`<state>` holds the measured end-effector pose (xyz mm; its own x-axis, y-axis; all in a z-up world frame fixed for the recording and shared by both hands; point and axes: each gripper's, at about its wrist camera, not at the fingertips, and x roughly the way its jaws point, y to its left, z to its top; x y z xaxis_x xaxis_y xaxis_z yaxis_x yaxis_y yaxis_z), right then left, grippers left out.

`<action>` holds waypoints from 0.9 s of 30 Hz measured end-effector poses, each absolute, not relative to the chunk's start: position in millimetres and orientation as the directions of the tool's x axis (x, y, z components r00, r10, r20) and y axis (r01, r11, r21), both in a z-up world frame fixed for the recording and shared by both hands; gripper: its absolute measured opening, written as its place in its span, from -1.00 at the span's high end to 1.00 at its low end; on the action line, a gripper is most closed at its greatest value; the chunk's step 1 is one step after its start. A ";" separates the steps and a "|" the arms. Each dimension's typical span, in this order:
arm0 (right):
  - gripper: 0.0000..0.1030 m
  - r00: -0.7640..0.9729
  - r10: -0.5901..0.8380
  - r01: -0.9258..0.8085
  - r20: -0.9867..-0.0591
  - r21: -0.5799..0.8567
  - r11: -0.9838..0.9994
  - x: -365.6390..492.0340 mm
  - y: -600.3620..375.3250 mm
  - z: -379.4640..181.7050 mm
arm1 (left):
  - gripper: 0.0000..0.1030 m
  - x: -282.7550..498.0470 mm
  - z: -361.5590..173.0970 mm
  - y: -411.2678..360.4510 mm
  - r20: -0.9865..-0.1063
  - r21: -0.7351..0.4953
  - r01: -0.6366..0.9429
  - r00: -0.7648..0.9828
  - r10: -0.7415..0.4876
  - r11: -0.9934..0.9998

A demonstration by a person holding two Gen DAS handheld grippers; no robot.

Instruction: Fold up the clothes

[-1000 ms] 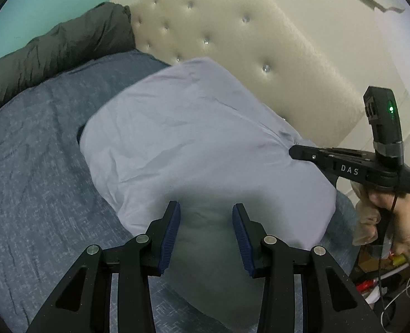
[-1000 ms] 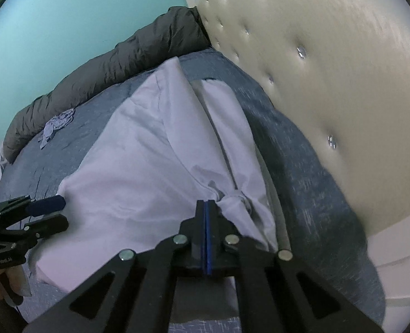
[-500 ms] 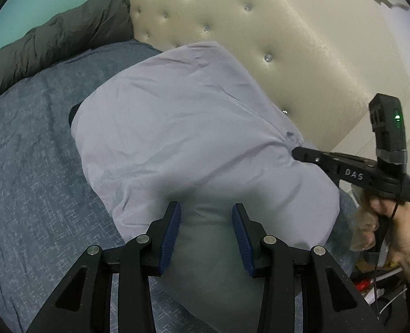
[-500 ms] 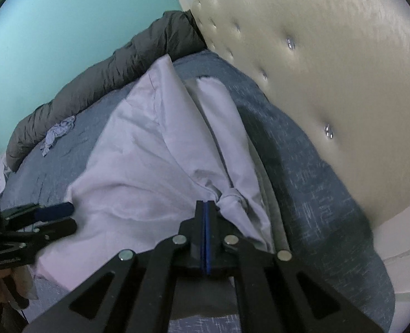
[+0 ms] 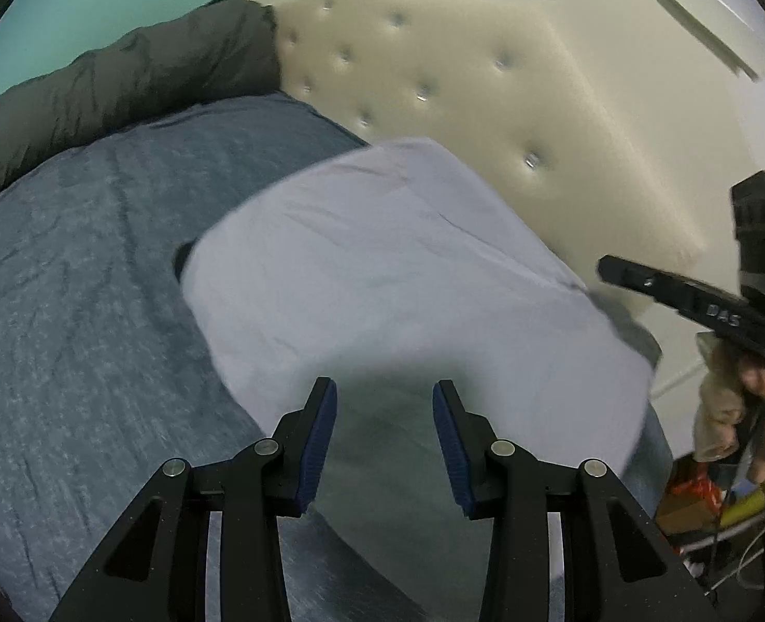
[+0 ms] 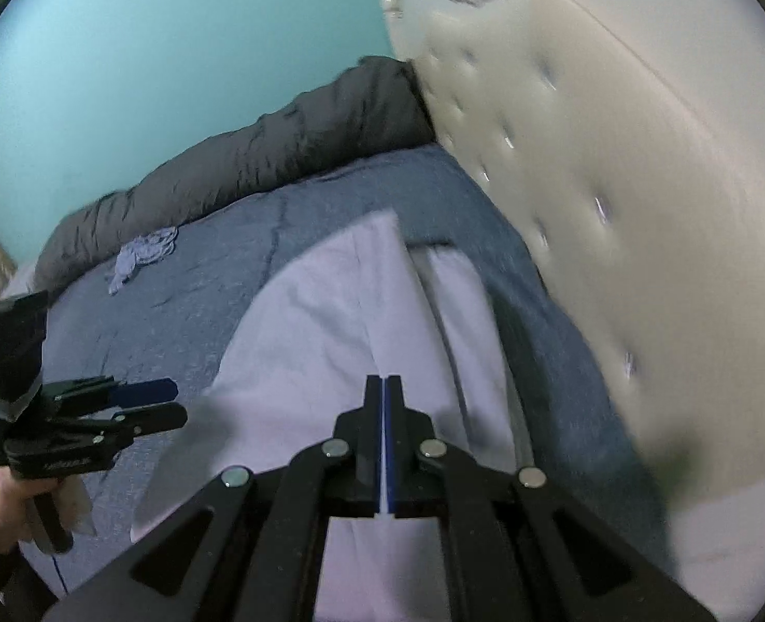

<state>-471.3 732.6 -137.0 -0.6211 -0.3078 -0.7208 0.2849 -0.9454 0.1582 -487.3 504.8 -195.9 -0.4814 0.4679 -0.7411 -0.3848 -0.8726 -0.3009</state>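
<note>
One blue-grey bedsheet (image 5: 97, 269) fills the frame's left and centre; the pale lilac garment (image 5: 382, 269) lies centre-right. The left gripper (image 5: 385, 414) hangs released at bottom centre; the right gripper (image 6: 385, 404) is clenched, nothing visibly between its pads.

garment (image 5: 393, 280): smooth matt cloth | headboard (image 5: 486, 83): tufted glossy padding | bedsheet (image 5: 97, 269): heathered cloth

A blue-sheeted bed (image 5: 97, 311) carries a pale lilac garment (image 5: 382, 280) near the headboard (image 5: 486, 103) (a dark duvet (image 5: 113, 83) lies bunched beyond).
</note>
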 end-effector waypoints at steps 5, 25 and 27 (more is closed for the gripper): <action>1.00 -0.551 -0.278 0.355 -0.787 0.080 -0.931 -521.5 701.9 -131.6 | 0.18 -527.0 -194.5 496.2 -0.756 -0.293 -0.348 -0.486 0.438 -0.891; 1.00 -0.307 -0.084 0.267 -0.948 -0.001 -0.964 -629.2 704.5 -243.2 | 0.18 -603.5 -249.4 517.7 -0.817 -0.228 -0.374 -0.429 0.386 -0.899; 1.00 -0.293 -0.085 0.252 -0.952 0.009 -0.968 -630.9 708.0 -249.7 | 0.18 -603.0 -251.0 520.0 -0.820 -0.222 -0.381 -0.426 0.383 -0.898</action>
<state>-630.9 708.0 -249.7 -0.2930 -0.0853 -0.9523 0.2518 -0.9677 0.0092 -603.0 520.0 -251.0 -0.4257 0.3833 -0.8197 -0.3809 -0.8976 -0.2219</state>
